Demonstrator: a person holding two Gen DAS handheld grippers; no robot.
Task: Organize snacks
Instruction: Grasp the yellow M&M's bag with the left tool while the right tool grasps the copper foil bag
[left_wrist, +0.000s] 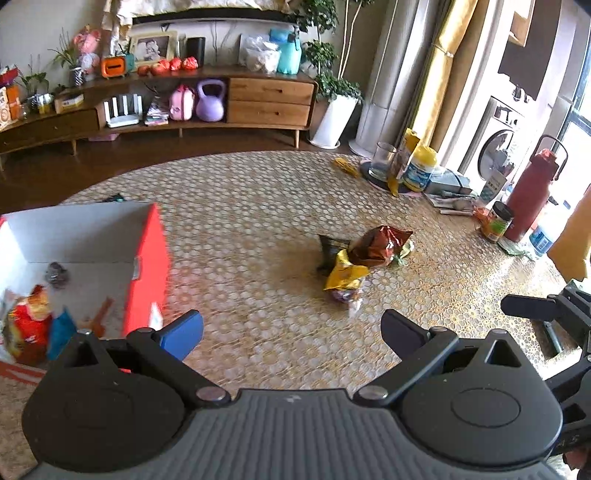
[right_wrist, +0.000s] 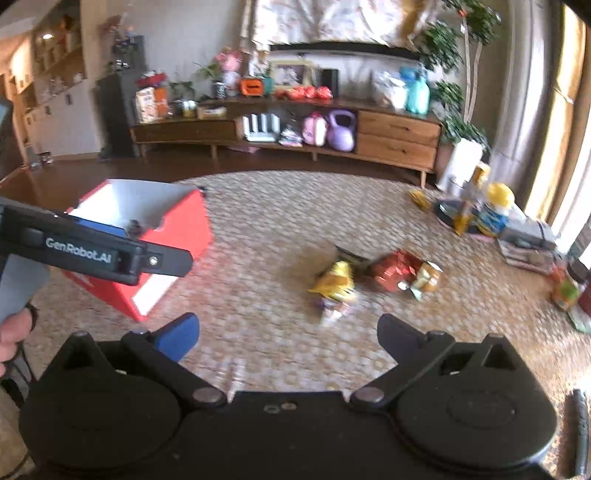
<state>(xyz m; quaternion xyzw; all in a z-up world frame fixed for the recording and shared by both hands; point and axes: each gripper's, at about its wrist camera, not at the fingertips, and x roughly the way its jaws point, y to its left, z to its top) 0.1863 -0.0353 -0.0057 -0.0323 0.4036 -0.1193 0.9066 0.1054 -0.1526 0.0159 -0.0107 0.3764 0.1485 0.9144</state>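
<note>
The left gripper (left_wrist: 291, 328) hangs with jaws spread wide and nothing between them above the patterned table (left_wrist: 240, 206). A red box (left_wrist: 147, 266) at near left holds several snack packets (left_wrist: 27, 325). More snack bags (left_wrist: 364, 254) lie clustered farther right.

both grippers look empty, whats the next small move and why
Probably bring the open left gripper forward to the yellow snack bag, the nearest of the loose pile on the table. Several snacks already lie in the red box, and the right gripper is open and empty too.
</note>
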